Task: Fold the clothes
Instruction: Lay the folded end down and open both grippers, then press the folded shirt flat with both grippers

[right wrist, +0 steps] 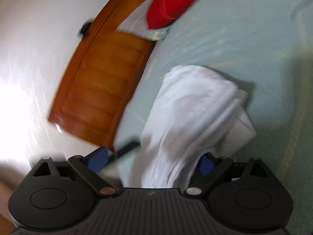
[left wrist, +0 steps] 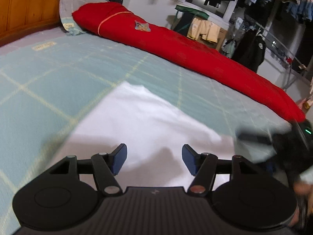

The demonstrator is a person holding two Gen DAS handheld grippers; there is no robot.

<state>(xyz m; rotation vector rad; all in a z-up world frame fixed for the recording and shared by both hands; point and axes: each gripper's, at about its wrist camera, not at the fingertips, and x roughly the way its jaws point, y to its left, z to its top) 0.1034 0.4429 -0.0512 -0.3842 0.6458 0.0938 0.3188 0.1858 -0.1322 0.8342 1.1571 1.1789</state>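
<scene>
Two spread jaws of the left gripper [left wrist: 154, 159] hover over the white shirt [left wrist: 140, 121] lying on the bed [left wrist: 49, 98], nothing pinched. Right view: right gripper [right wrist: 154, 161] gapes wide around the bunched shirt [right wrist: 195, 107], pads clear. Best smooth the fabric flat before pinching matching corners.

Both views bend strongly at the rim, with dark corners. The left wrist view is evenly lit indoors; the white garment [left wrist: 144, 121] is overexposed and smeared, the bedspread [left wrist: 58, 82] streaked nearby, while the red quilt [left wrist: 176, 47] stays fairly sharp. The right wrist view is heavily motion-blurred; the wall [right wrist: 29, 68] glares white, and the garment casts a soft shadow.
</scene>
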